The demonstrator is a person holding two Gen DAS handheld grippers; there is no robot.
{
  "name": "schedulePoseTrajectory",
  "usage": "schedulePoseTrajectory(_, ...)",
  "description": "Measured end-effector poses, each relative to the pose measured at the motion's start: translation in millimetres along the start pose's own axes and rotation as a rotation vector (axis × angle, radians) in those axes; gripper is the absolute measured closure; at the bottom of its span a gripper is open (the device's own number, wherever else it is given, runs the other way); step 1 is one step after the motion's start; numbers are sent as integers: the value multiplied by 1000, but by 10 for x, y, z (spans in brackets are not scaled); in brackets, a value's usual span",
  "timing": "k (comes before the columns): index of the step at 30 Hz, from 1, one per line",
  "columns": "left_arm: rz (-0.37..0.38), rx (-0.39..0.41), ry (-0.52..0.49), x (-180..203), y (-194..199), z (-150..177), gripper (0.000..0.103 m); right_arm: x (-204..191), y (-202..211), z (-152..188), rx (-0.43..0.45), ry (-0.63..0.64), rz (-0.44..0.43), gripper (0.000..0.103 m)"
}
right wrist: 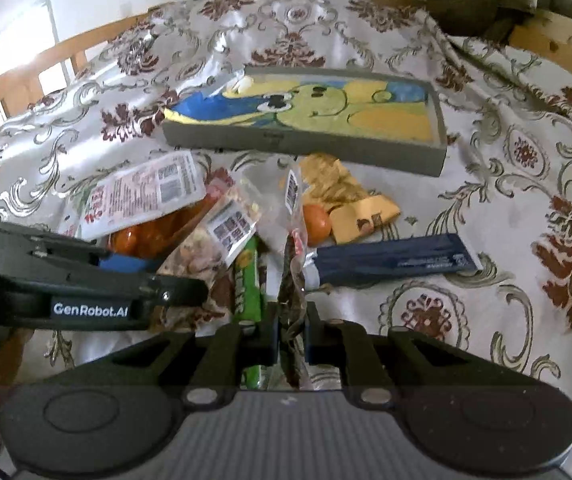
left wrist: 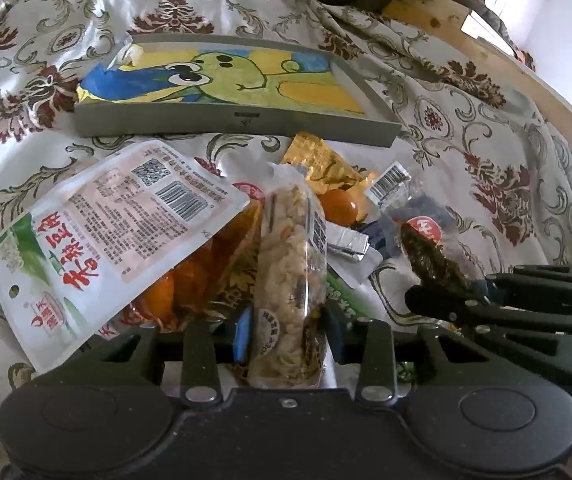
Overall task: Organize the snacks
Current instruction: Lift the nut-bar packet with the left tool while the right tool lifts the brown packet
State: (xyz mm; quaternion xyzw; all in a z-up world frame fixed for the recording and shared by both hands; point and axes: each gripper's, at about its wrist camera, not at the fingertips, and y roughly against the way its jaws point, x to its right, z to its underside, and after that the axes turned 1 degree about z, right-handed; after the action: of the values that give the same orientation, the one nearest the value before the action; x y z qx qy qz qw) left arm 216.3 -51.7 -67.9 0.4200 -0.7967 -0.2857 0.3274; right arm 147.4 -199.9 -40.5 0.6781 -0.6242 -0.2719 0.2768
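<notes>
A clear packet of mixed crunchy snack (left wrist: 292, 264) stands upright in the snack pile, and my left gripper (left wrist: 289, 332) is shut on its lower part, blue pads against both sides. In the right wrist view that packet (right wrist: 202, 248) leans out of the left gripper (right wrist: 158, 272). My right gripper (right wrist: 291, 320) is shut on a thin dark seaweed-like snack in clear wrap (right wrist: 292, 276). The left wrist view shows it too, as the dark snack (left wrist: 426, 256) in the right gripper (left wrist: 422, 300). A grey tray (left wrist: 238, 120) with a green cartoon painting lies empty behind the pile.
Loose on the patterned cloth (right wrist: 486, 320) are a white pouch with red characters (left wrist: 106, 232), orange pieces (left wrist: 338, 206), a gold wrapper (left wrist: 318, 156), a green packet (right wrist: 248, 280) and a dark blue bar (right wrist: 394, 260). A wooden frame (left wrist: 426, 12) borders the far side.
</notes>
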Motion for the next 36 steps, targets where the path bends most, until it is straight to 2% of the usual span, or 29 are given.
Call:
schedulePoseTrajectory(3,25,6,25,8,60,2,64,14,8,-6,10,-7,0,90)
schedulePoseTrajectory(7,132,-3,175,-117,113,34,64,24,20,-12,16,-15,-3,90)
schedulePoseTrajectory(10,155,29,240,-176,178,47,64,25,55,-21,36,-13,-7,90)
schedulePoseTrajectory(16,187,174,294,-244,385,-44,65,96,86,-102,61,-46,-10,90)
schedulePoseTrajectory(19,160,230,294,-284,416,-155,70,142,92,-163,71,-69,-30,90)
schedulePoseTrajectory(25,176,214,327,-415,274,-241,70,221,-51,-307,71,-91,-32,90)
schedulePoseTrajectory(31,181,226,341,-413,296,-217,71,232,-121,-298,54,-95,-37,90)
schedulePoseTrajectory(36,216,250,380,-431,380,-221,71,242,-100,-297,68,-100,-27,90)
